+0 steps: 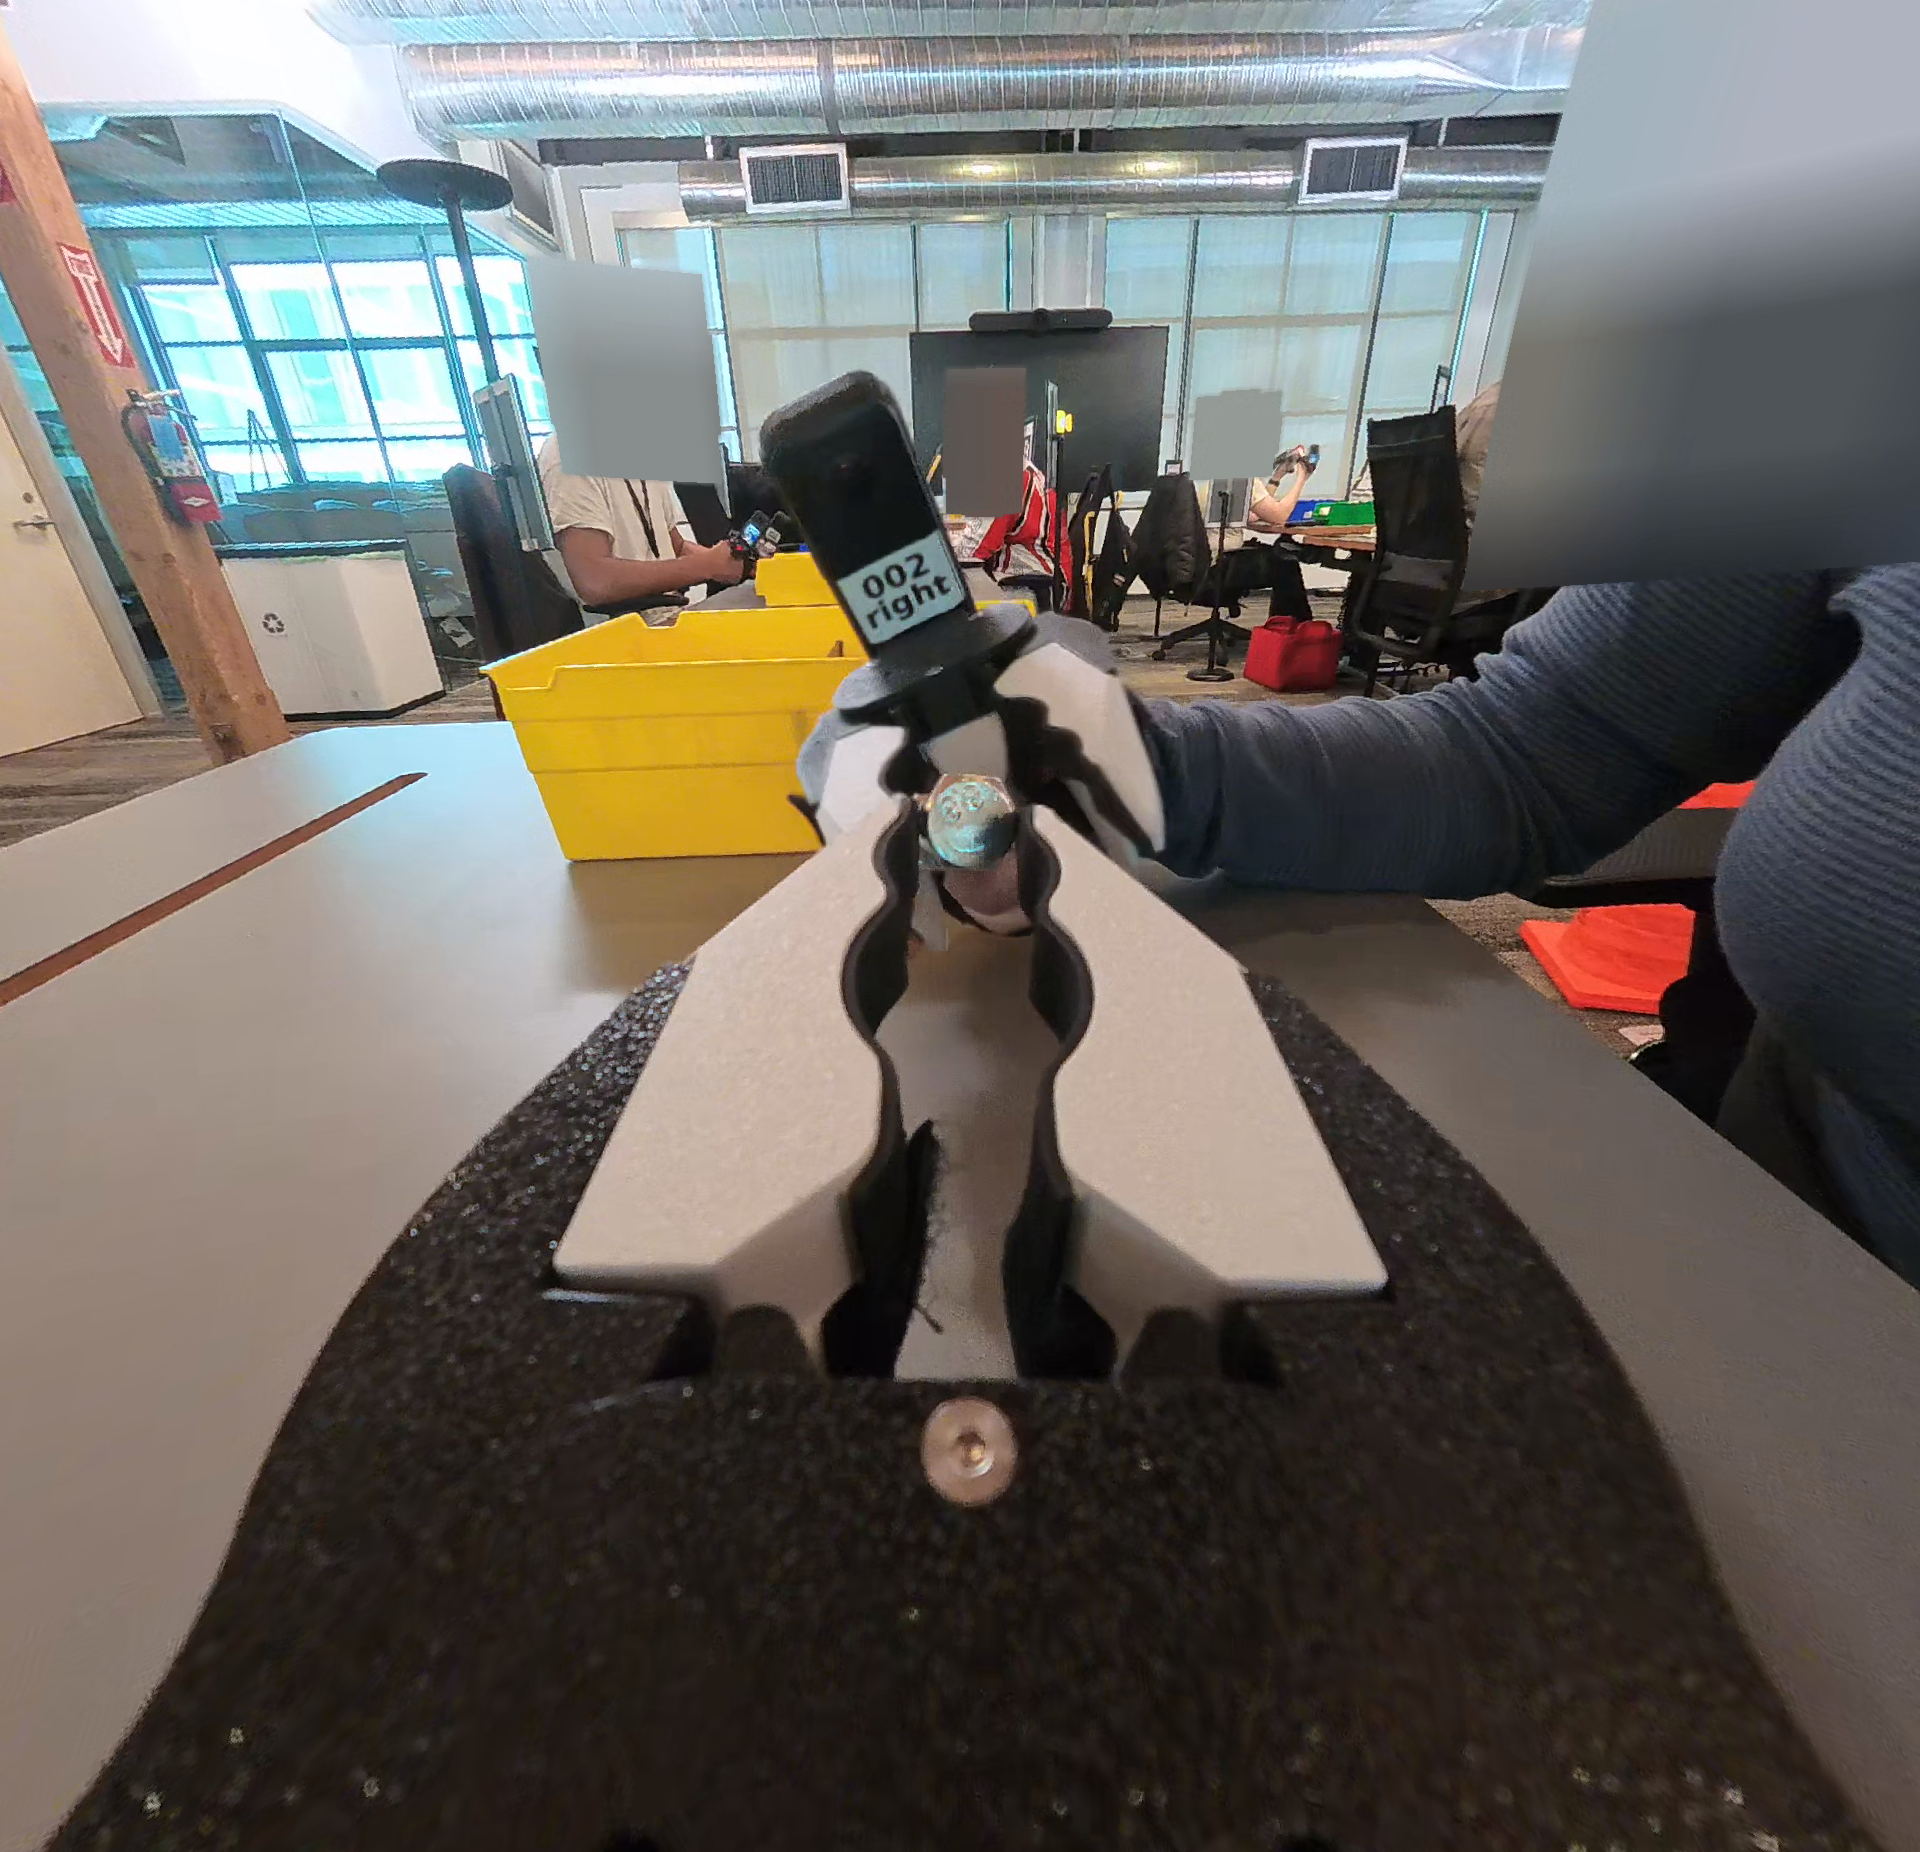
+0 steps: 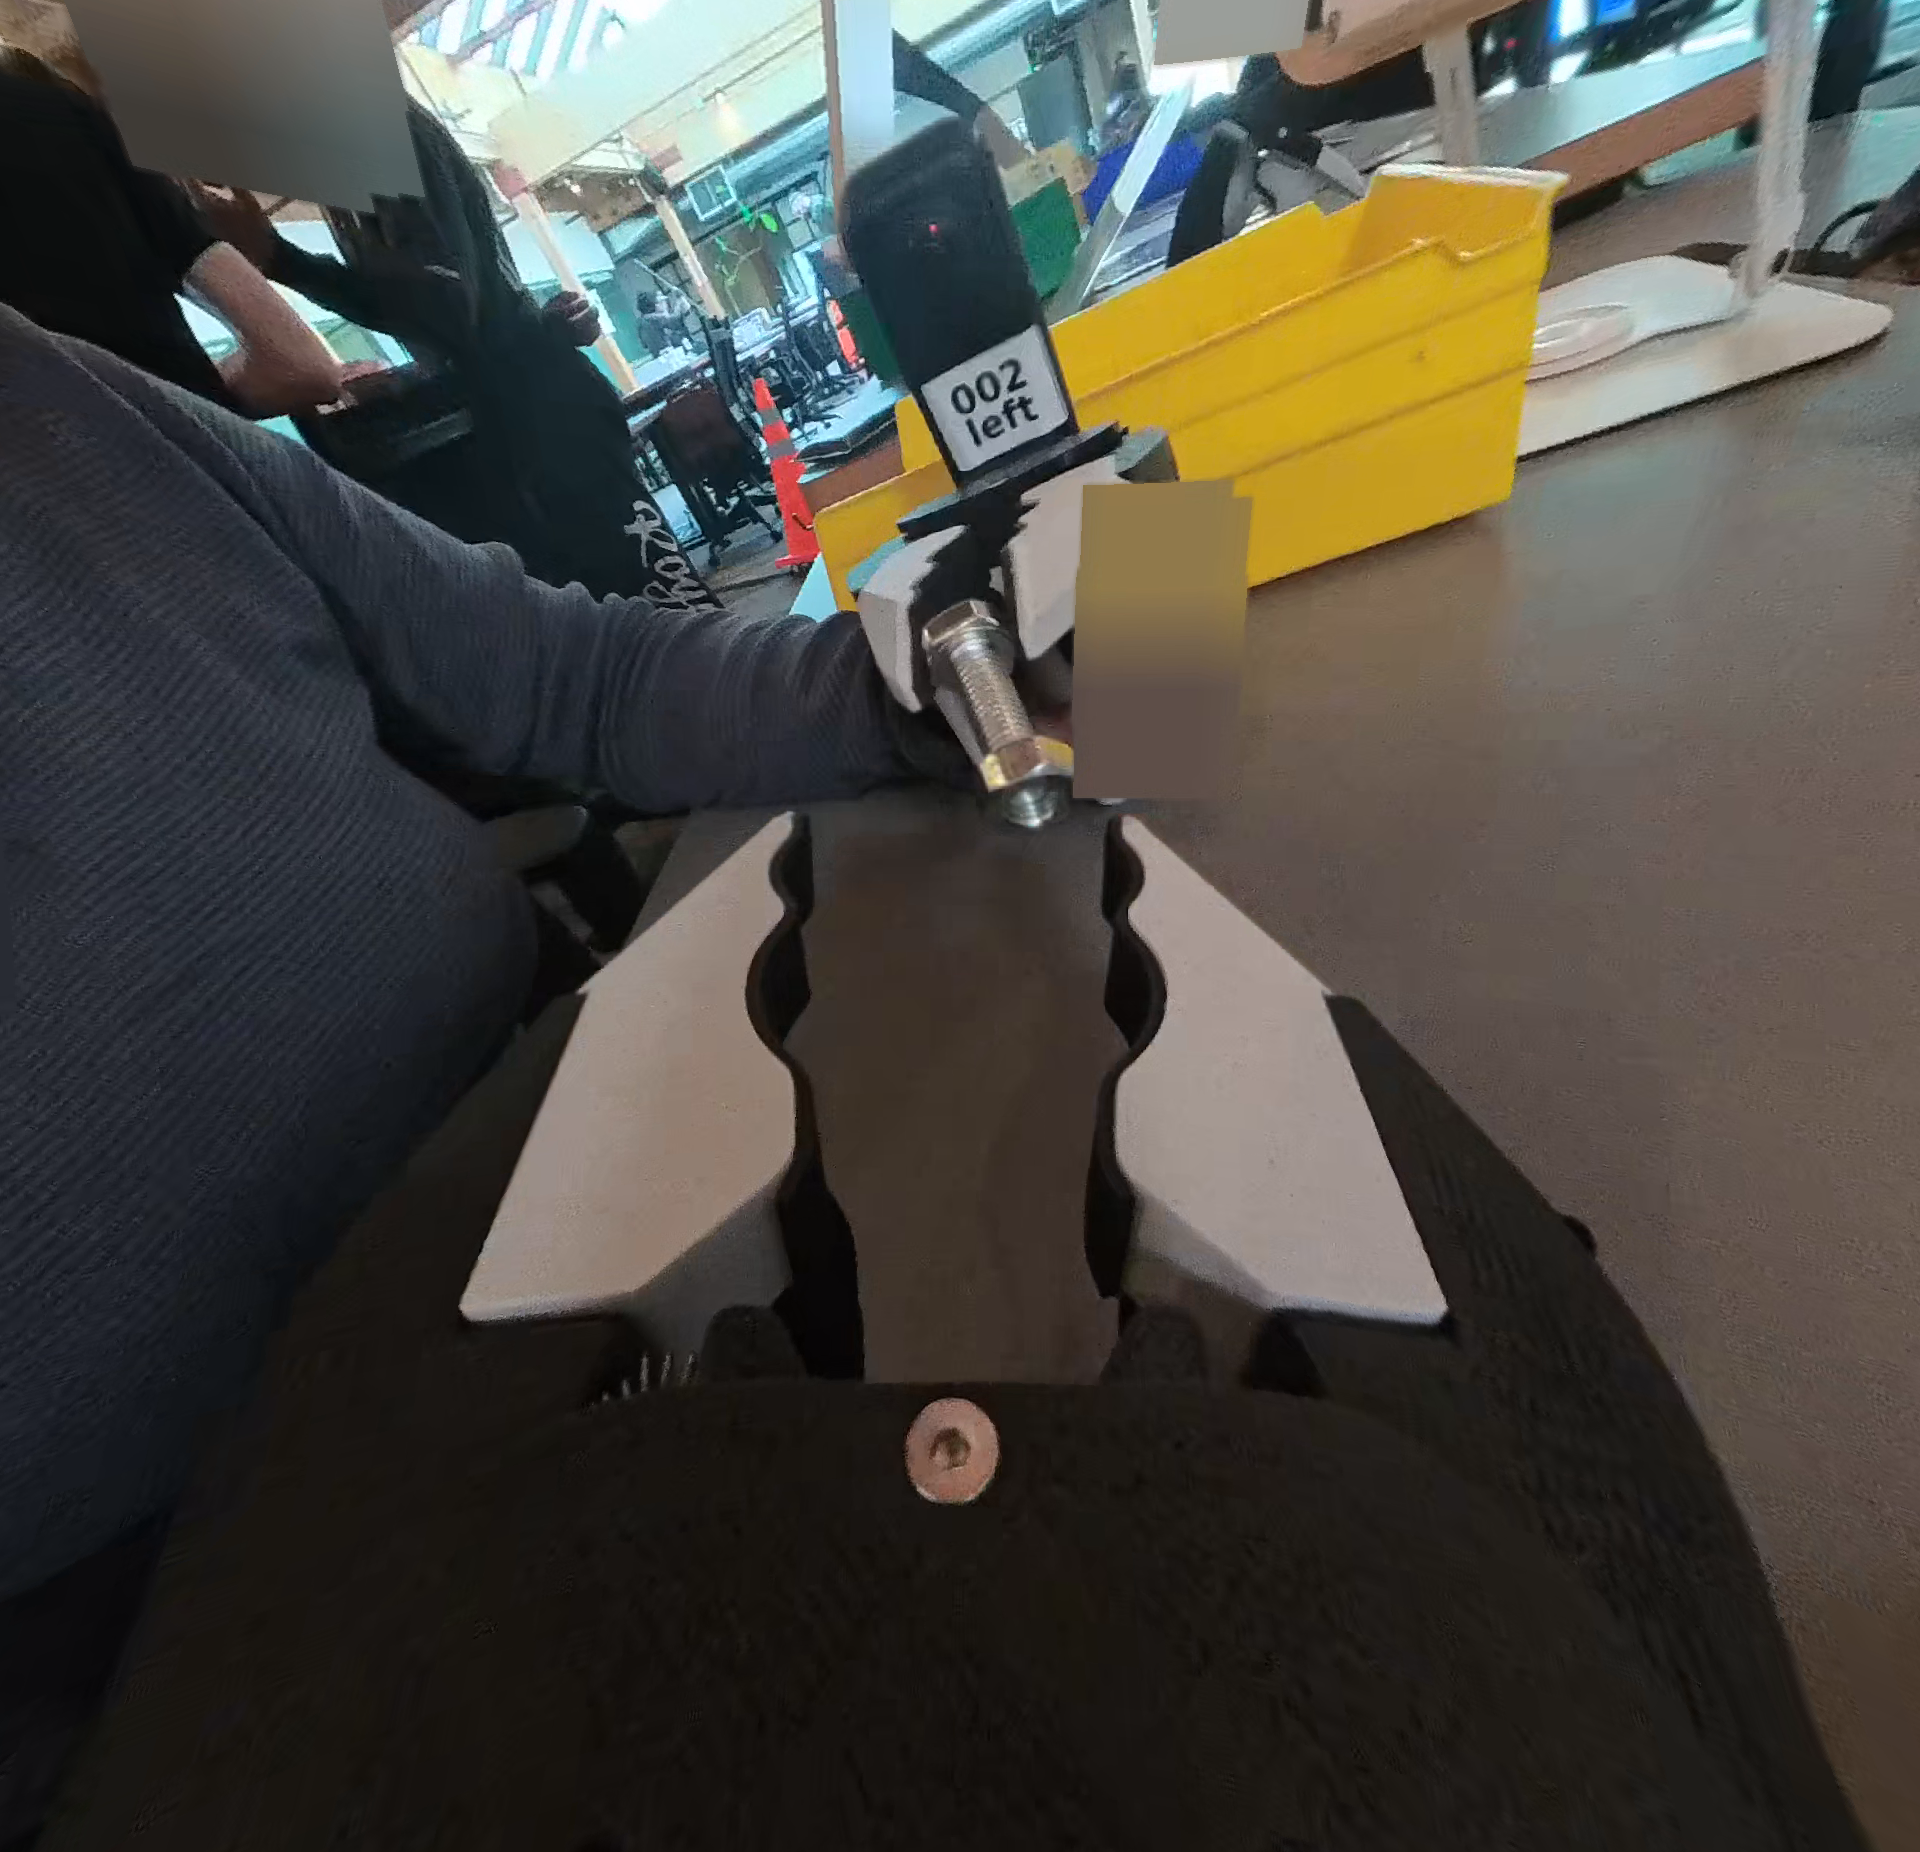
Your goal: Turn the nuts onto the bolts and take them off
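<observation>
My left gripper (image 1: 968, 828) is shut on the hex head of a silver bolt (image 1: 966, 815) and holds it above the grey table. In the right wrist view the left gripper (image 2: 966, 628) holds the bolt (image 2: 977, 690) with its threaded shaft pointing at the camera. A silver nut (image 2: 1023, 763) sits on the thread near the free end. My right gripper (image 2: 956, 836) is open, with its tips just short of the nut, one to each side. Its white fingers (image 1: 1101, 742) show behind the bolt head in the left wrist view.
A yellow bin (image 1: 675, 742) stands on the table (image 1: 312, 971) beyond the grippers, and also shows in the right wrist view (image 2: 1299, 400). The holder's blue sleeves (image 1: 1455, 763) reach in from the near side. A white monitor base (image 2: 1714, 327) is far right. Orange cones (image 1: 1610, 950) lie on the floor.
</observation>
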`<action>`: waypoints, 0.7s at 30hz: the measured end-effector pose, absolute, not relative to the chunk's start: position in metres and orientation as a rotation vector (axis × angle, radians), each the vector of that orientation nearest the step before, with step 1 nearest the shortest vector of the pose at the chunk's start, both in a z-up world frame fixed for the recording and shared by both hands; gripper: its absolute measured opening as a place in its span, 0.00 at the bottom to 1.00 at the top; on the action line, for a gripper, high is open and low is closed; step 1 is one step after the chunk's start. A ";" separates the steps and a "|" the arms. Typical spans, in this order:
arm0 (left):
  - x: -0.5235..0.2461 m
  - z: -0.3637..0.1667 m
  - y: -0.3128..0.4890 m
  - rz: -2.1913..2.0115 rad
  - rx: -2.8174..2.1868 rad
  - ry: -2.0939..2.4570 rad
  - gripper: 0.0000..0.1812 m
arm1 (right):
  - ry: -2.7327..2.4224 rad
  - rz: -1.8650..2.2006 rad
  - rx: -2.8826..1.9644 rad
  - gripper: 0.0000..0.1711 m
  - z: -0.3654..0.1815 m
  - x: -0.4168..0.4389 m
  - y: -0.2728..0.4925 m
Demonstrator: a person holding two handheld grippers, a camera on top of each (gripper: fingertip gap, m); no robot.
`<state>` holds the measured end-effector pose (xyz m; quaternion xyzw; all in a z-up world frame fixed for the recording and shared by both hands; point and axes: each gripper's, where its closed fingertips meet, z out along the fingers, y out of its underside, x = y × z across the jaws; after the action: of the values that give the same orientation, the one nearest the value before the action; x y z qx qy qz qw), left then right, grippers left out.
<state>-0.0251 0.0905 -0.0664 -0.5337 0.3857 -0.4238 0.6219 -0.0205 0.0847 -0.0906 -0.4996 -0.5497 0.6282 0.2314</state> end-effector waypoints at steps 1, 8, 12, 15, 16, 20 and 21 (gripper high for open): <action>-0.025 -0.067 0.091 -0.971 -1.228 0.888 0.09 | -1.518 1.729 -1.347 0.32 -0.089 -0.022 0.081; -0.024 -0.067 0.090 -0.978 -1.229 0.890 0.09 | -1.343 1.741 -1.046 0.27 -0.048 -0.010 0.087; -0.025 -0.065 0.090 -0.988 -1.224 0.881 0.09 | -1.445 1.639 -1.325 0.30 -0.084 -0.017 0.100; -0.023 -0.067 0.089 -0.990 -1.228 0.895 0.09 | -1.476 1.738 -1.405 0.28 -0.091 -0.021 0.089; -0.023 -0.067 0.088 -0.990 -1.228 0.899 0.09 | -1.474 1.792 -1.407 0.26 -0.089 -0.022 0.085; -0.023 -0.065 0.085 -1.026 -1.215 0.895 0.09 | -1.369 1.925 -1.394 0.11 -0.078 -0.022 0.088; -0.022 -0.066 0.086 -1.014 -1.225 0.892 0.09 | -1.359 1.908 -1.383 0.11 -0.077 -0.022 0.090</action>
<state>-0.0225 0.0865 -0.0657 -0.5312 0.3866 -0.4397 0.6124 -0.0224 0.0903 -0.0769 -0.4972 -0.4887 0.6858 0.2091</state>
